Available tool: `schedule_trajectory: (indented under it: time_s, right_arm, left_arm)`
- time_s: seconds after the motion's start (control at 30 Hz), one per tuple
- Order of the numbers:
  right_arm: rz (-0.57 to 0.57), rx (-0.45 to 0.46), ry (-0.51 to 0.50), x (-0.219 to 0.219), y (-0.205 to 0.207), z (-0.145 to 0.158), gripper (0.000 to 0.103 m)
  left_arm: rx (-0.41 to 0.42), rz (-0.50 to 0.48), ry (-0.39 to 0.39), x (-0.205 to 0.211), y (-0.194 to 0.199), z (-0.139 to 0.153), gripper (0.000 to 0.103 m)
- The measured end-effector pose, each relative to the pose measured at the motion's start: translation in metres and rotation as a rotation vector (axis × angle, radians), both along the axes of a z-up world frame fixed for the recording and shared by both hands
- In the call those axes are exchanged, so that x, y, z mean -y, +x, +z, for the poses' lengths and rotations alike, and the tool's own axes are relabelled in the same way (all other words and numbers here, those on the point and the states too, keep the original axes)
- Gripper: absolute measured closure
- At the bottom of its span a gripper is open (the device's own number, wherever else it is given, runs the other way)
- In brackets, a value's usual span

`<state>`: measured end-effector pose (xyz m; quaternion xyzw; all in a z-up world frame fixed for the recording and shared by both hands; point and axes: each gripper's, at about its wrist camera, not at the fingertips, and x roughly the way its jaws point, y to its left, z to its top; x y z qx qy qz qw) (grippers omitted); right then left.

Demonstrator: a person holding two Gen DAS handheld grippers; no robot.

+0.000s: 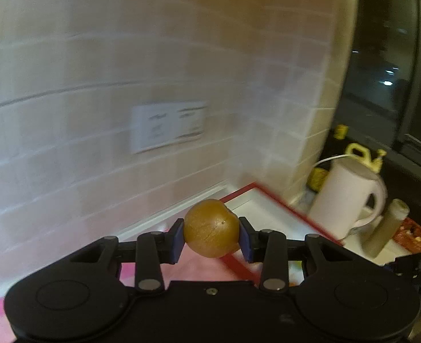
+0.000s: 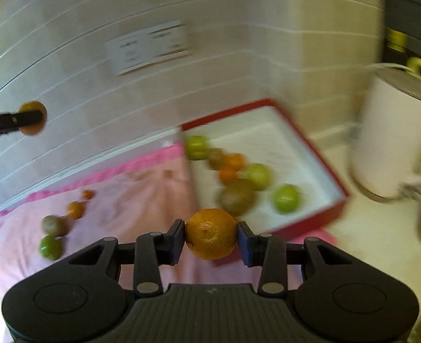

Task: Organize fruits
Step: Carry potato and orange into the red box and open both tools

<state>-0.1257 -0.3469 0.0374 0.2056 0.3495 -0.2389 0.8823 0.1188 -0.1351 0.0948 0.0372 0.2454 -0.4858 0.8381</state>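
In the left wrist view, the left tool (image 1: 212,235) is gripping a round brownish-gold fruit (image 1: 211,227) between its blue pads, carrying it in the air before the tiled wall, with the red-rimmed white cardboard box (image 1: 267,208) lying beyond. In the right wrist view, the right tool (image 2: 211,235) is clamping a round orange mandarin (image 2: 211,233) just short of that box, which is already holding seven fruits. Four small fruits (image 2: 59,223) are waiting on the pink cloth (image 2: 119,200), so the sorting looks over half done.
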Motion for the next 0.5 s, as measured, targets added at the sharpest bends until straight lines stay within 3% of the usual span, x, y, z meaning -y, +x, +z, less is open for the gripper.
schedule_trajectory:
  time_s: [0.2, 0.5]
  right_arm:
    - [-0.047, 0.017, 0.024, 0.048, 0.003, -0.014, 0.062]
    - [-0.111, 0.041, 0.149, 0.128, 0.078, -0.072, 0.062]
  left_arm:
    - [-0.108, -0.064, -0.003, 0.092, 0.013, -0.023, 0.057]
    - [-0.348, -0.013, -0.002, 0.185, 0.054, -0.105, 0.057]
